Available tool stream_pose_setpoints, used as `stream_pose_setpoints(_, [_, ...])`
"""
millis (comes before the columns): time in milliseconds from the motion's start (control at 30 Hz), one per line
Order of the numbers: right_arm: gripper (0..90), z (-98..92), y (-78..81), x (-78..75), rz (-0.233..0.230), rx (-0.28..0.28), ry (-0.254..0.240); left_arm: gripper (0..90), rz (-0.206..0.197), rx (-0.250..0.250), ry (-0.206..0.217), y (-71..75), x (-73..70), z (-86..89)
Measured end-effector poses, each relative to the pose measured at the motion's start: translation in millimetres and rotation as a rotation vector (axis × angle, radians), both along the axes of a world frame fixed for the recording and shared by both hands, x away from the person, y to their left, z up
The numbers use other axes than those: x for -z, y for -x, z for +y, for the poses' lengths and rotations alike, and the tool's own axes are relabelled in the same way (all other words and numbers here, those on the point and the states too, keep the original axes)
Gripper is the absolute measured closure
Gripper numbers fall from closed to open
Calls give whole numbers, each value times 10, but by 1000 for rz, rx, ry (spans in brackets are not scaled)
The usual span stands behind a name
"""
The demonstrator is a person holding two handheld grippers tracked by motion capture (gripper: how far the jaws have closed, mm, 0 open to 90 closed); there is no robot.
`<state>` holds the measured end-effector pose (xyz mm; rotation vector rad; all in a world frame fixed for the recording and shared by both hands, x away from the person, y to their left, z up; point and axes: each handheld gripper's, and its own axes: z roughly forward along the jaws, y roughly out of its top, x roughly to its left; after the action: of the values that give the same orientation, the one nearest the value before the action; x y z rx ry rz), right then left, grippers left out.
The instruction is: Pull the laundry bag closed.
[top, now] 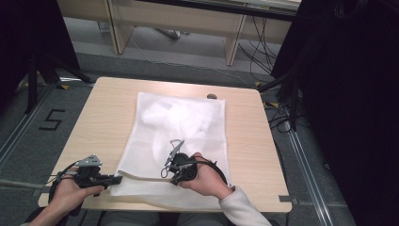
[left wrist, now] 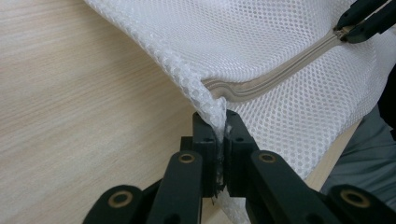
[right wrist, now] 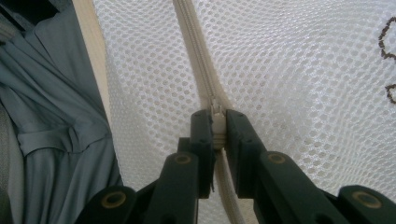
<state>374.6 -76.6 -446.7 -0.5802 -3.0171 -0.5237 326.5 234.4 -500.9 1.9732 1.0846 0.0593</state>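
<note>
A white mesh laundry bag lies flat on the wooden table, with white cloth inside it. My left gripper is shut on the bag's near left corner, and the mesh is pinched between its pads. A beige zipper runs along the bag's near edge. My right gripper is shut on the zipper pull. The zipper track runs away from its jaws. In the left gripper view, the right gripper shows at the top right, on the zipper.
A small dark object sits at the table's far edge. The person's grey-blue clothing is close under the near table edge. Black stands and cables stand around the table, and a wooden bench is behind it.
</note>
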Motion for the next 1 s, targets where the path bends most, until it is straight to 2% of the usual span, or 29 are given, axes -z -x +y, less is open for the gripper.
stream_pose_setpoints(67, [823,-19,-4,-1,-11,2,6,852,0,-6,2,3,1,-3])
stream_pose_setpoints(100, [823,-24,-18,5,-14,-24,-8,853,2,-2,-1,0,0,0])
stream_pose_setpoints(133, [823,-33,-18,1,-18,-23,-1,853,3,-1,4,-2,2,-1])
stream_pose_setpoints(167, [823,-31,7,-12,5,18,-1,853,3,-3,8,-1,3,-3])
stream_pose_setpoints(200, [823,-38,-2,-9,11,1,-12,852,3,-5,6,-1,2,-3])
stream_pose_setpoints(233, [823,-39,1,-6,5,11,-9,852,0,-4,5,-1,4,-2])
stream_pose_setpoints(267, [823,-49,-10,-3,-10,2,5,852,0,-3,3,-2,3,-1])
stream_pose_setpoints(333, [823,-59,-25,8,-19,-20,1,852,4,-3,3,1,1,-1])
stream_pose_setpoints(400, [823,-54,-19,3,-6,-19,-2,853,4,-2,1,0,0,2])
stream_pose_setpoints(467, [823,-60,-4,-12,-10,6,7,853,4,-4,5,1,2,-2])
stream_pose_setpoints(633, [823,-62,1,-10,-8,11,8,852,3,0,2,0,0,3])
stream_pose_setpoints(767, [823,-68,-10,-13,-14,-5,12,852,4,-1,3,0,0,6])
stream_pose_setpoints(933, [823,-78,-6,-11,-8,5,10,852,4,-2,3,0,0,9])
stream_pose_setpoints(1000, [822,-92,-20,-6,-16,-20,-3,852,3,-1,1,0,-1,6])
